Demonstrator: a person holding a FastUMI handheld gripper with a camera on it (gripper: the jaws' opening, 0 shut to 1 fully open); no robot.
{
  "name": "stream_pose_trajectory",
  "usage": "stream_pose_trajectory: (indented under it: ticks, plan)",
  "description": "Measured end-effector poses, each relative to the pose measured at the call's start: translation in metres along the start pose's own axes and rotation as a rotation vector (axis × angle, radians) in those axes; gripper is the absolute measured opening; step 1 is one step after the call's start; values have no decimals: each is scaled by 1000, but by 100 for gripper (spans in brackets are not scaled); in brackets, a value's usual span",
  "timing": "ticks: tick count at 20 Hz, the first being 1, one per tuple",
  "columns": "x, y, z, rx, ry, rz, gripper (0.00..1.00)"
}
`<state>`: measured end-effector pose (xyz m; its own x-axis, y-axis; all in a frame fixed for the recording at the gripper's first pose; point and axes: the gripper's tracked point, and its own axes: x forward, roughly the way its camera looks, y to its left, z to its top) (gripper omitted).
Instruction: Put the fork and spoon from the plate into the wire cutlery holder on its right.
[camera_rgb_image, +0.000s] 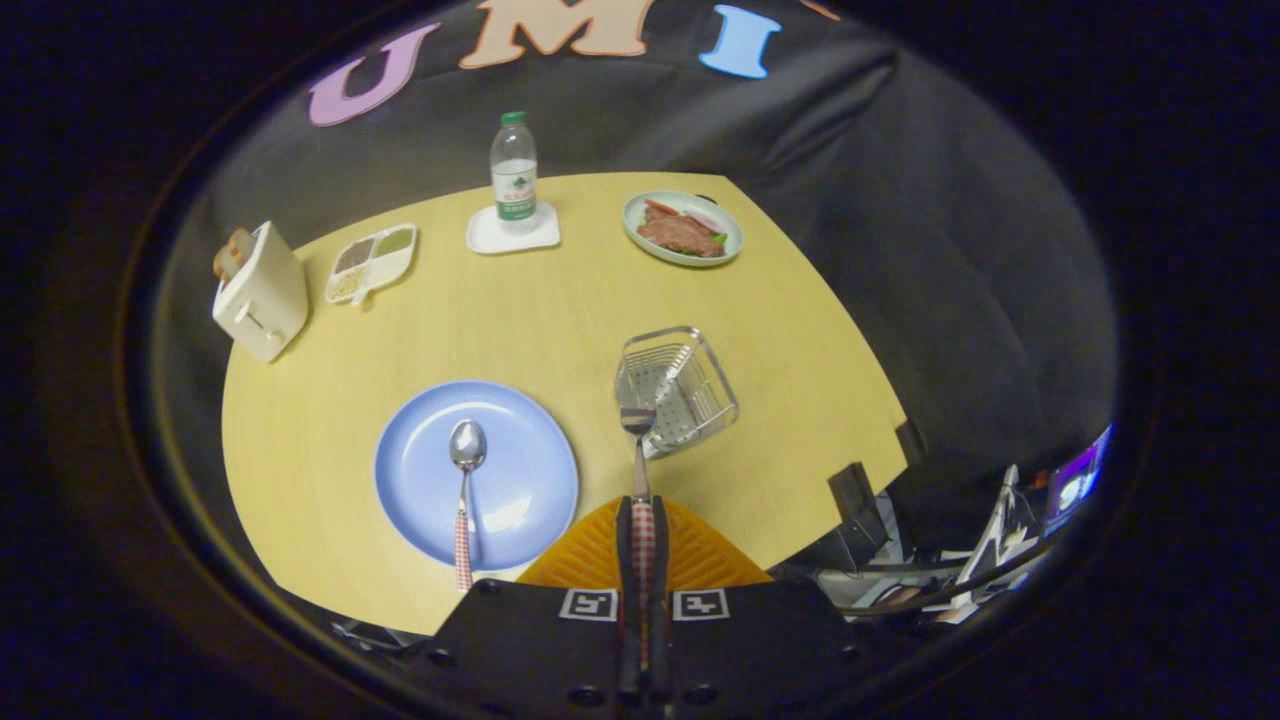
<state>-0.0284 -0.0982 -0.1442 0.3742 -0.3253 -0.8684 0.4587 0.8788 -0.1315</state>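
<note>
My gripper (642, 520) is shut on the fork (639, 440) by its red-checked handle, both fingers pressing on it. The fork points forward, and its tines hang over the near rim of the wire cutlery holder (690, 385). That holder is a square chrome basket on the yellow table, right of the blue plate (520, 455). A spoon (466, 470) with a matching checked handle lies on the plate, bowl end away from me and handle over the near rim. The gripper is raised above the table, to the right of the plate.
Far across the table (330, 420) stand a white toaster (262, 292), a divided dish of grains (372, 260), a water bottle (514, 170) on a white coaster and a plate of food (684, 228). The table's right edge drops off beyond the holder, with clutter below.
</note>
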Motion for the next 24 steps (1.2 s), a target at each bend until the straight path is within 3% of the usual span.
stream_pose_trajectory:
  ticks: [7,15,24]
  plan:
    - [26,-16,8,20,229,-8,6]
    - [80,-4,12,-110,431,56,6]
    - [93,-10,21,-187,510,52,11]
